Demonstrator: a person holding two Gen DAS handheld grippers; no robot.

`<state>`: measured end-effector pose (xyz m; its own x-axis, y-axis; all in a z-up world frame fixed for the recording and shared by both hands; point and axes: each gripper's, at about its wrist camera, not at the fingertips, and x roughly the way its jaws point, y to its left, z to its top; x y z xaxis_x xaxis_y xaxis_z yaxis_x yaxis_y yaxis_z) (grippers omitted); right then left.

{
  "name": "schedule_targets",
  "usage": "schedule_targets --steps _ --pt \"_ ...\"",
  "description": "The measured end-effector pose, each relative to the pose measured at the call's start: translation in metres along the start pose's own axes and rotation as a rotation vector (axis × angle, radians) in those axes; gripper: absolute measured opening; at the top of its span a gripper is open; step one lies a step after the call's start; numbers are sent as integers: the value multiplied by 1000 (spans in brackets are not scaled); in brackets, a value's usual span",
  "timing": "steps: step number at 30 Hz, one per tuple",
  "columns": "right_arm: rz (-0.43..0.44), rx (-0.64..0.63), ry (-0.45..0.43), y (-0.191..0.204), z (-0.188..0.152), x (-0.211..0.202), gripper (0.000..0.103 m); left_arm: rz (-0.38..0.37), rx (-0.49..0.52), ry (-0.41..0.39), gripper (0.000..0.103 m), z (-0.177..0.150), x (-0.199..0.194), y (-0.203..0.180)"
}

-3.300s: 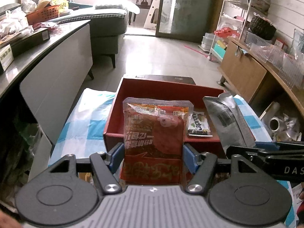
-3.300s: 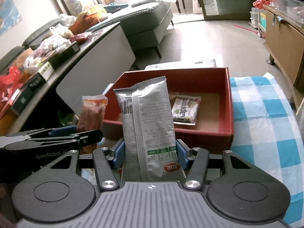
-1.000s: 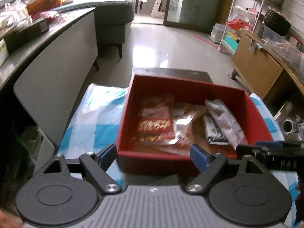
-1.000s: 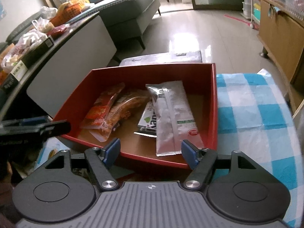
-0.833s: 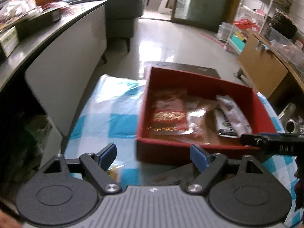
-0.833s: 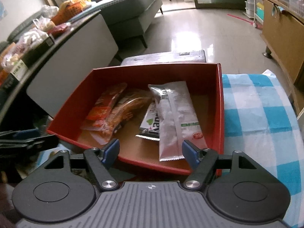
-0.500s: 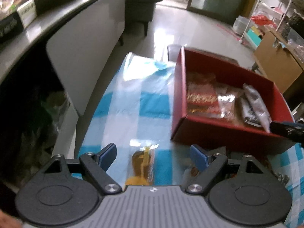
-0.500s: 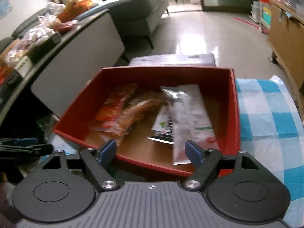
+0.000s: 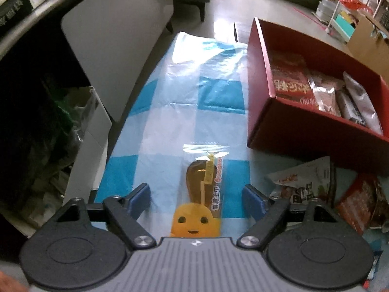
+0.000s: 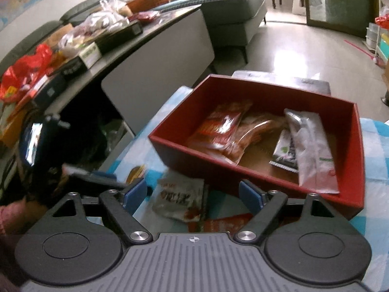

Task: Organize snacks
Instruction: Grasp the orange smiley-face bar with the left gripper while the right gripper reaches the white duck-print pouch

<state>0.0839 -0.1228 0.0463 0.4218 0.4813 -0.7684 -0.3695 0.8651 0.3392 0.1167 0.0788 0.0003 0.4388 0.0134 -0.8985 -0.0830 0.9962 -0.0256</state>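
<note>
A red box [image 9: 304,126] [image 10: 170,143] stands on the blue-checked tablecloth [image 9: 194,97] and holds several snack packs, among them a red pack [image 10: 216,129] and a silver pack [image 10: 311,146]. My left gripper [image 9: 195,198] is open, with a clear pack with an orange cartoon face [image 9: 203,192] lying on the cloth between its fingers. My right gripper [image 10: 193,192] is open and empty, above a white and red snack pack [image 10: 180,199] lying in front of the box. The left gripper also shows in the right wrist view [image 10: 97,177], low at the left.
More loose packs [image 9: 306,185] [image 9: 359,204] lie on the cloth in front of the box. A grey cabinet [image 10: 155,58] with cluttered top stands at the left. The cloth's left edge [image 9: 126,131] drops to a dark gap. A sofa [image 10: 233,12] stands behind.
Both grippers have let go of their packs, which now lie in the red box. Both have pulled back, and the left one has swung left and down over the orange-faced pack.
</note>
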Motion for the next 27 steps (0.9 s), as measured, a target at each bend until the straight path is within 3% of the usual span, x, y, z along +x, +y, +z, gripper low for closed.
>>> schedule_targets --steps 2,4,11,16,19,20,24,27 --pt "0 -5 25 0 -5 8 88 -18 9 -5 31 -1 -7 2" --pt "-2 -3 54 -1 -10 17 87 -66 -20 23 29 -2 -11 9" --pt "-13 -11 143 7 -17 56 88 -171 -18 79 26 -23 -32 20" --pt "-20 -40 175 21 -6 89 88 -208 -22 102 26 -34 -41 26" --pt "0 -24 186 26 -8 98 93 -212 -25 109 26 -39 -43 33" --pt "13 -23 193 28 -9 97 93 -214 -30 115 26 -39 -43 35" --pt "211 90 282 30 -19 83 92 -226 -36 152 26 -46 -42 42" --pt "216 60 286 38 -25 58 92 -243 -36 151 27 -51 -48 45"
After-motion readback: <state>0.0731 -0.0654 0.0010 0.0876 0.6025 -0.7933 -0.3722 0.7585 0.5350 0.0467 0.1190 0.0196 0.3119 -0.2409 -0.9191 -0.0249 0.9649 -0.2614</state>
